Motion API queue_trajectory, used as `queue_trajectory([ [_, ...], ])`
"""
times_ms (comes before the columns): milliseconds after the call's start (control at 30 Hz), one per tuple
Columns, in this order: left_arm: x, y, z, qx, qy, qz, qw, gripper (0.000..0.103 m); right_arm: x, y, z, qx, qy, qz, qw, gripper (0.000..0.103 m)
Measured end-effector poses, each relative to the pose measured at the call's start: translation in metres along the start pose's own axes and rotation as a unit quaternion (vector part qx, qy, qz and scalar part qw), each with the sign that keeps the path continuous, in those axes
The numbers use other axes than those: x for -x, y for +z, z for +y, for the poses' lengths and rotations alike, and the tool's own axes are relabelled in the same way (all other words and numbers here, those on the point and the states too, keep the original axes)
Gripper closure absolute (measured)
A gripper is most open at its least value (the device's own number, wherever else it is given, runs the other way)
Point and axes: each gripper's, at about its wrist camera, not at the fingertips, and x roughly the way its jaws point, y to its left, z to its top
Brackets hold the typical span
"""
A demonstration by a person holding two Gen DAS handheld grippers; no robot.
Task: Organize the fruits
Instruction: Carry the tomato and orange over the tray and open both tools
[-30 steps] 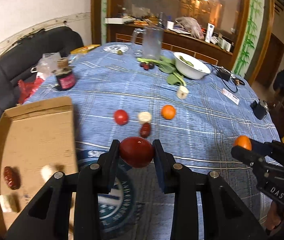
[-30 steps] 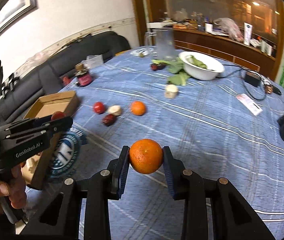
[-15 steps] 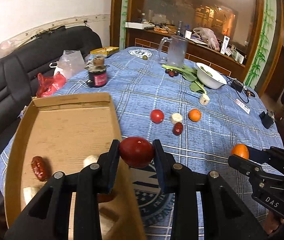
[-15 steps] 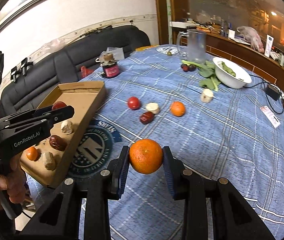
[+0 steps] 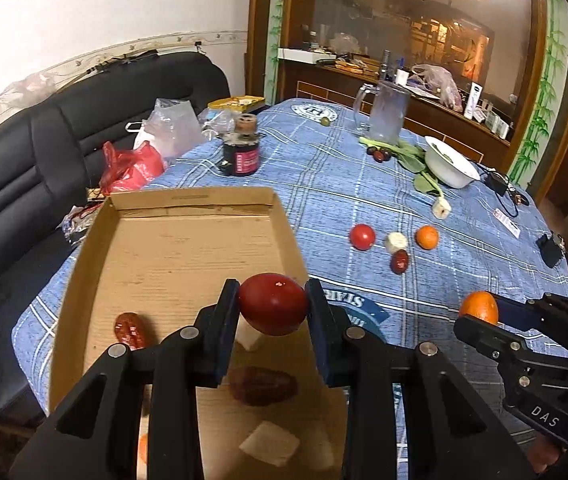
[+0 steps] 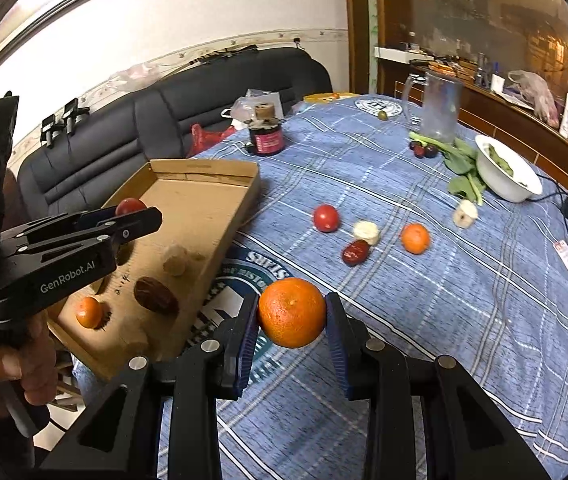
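A shallow cardboard box (image 6: 199, 200) sits at the left edge of the tabletop (image 6: 464, 300), partly over a round printed emblem on the blue plaid cloth. Inside it lie a small orange (image 6: 88, 312), a dark red date (image 6: 155, 294), a second wrinkled date (image 5: 128, 330) and several pale cut pieces (image 6: 175, 261). Further right, toward the far edge, a white bowl (image 6: 504, 178) holds green leaves.

The red tomato (image 5: 273, 304) is smooth and glossy, held above the box's near right part. The mandarin (image 6: 292, 312) is bright orange with pitted skin, held above the cloth just right of the box.

The left gripper (image 5: 271, 312) has its fingers clenched on the tomato, pads pressing both sides. The right gripper (image 6: 292, 320) has its fingers clenched on the mandarin in the same way.

Loose on the middle of the tabletop lie another tomato (image 6: 326, 218), a pale chunk (image 6: 367, 232), a date (image 6: 356, 253) and an orange (image 6: 415, 238).
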Motion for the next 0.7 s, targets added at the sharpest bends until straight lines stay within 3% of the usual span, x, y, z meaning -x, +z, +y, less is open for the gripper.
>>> queue_trajectory([
  [700,-0.007,0.007,0.047,0.028,0.03,0.002,0.9992,0.072,-0.032,0.025,0.038,0.022,0.036,0.007,0.999,0.07],
])
